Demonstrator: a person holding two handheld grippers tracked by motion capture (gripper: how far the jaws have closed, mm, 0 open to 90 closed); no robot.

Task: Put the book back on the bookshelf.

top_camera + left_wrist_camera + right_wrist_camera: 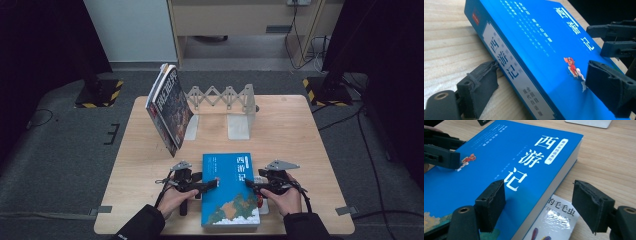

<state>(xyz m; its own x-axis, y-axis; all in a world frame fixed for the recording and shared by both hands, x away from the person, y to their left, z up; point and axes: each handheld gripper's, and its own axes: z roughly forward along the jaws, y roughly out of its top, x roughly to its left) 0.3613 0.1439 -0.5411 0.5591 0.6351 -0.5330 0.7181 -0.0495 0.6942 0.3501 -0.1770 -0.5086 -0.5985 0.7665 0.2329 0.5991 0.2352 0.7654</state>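
High view shows the blue book [231, 192] lying flat near the front edge of the bench [300, 130], with the left tongs [216, 184] at the book's left edge and the right tongs [248, 184] at its right edge. Left tongs straddle the book's spine edge, one pad on the cover and one under the spine, though a firm clamp cannot be told. Right tongs stand apart over the book's right edge, above a thin white booklet [554, 220] tucked under it.
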